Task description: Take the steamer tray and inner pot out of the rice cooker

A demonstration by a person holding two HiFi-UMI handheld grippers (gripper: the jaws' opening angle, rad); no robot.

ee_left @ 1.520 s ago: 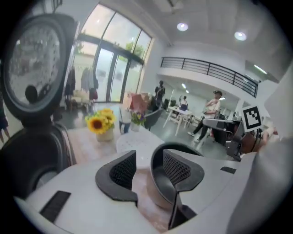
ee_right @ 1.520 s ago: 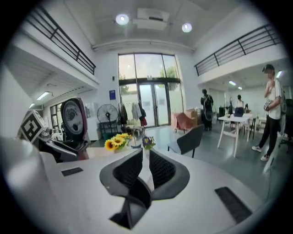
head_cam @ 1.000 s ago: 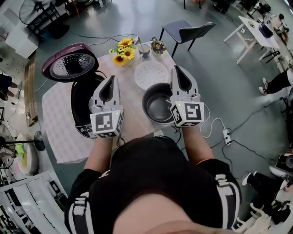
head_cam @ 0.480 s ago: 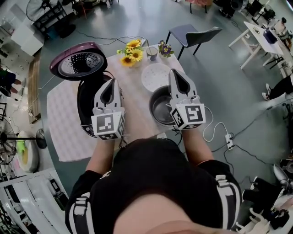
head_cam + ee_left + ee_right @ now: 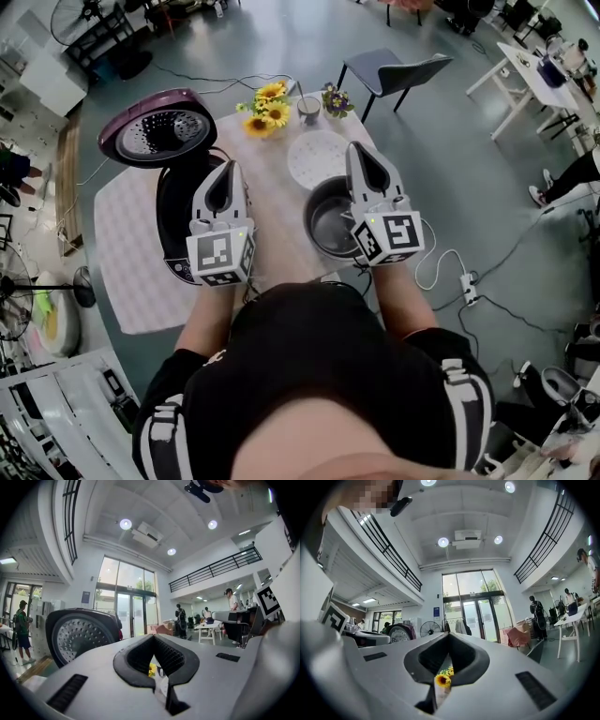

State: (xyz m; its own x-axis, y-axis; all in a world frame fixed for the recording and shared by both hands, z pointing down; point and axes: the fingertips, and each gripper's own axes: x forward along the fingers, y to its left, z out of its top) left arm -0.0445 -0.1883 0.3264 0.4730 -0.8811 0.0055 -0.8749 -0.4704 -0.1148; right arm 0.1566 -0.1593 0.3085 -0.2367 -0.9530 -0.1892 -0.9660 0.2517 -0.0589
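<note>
While empty, left claw (image 5: 231, 165), right claw (image 5: 354, 148) (both) tight together.

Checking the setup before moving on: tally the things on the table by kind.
Cooker: 1
Pot: 1
Tray: 1
Cup: 1
Flower bunches: 2 (sunflowers, purple flowers)
Total: 6

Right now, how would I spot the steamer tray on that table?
Find the table with the open purple cooker at its left. Past the grey pot, before the sunflowers, lies the tray. It alone is a flat white disc.
</note>
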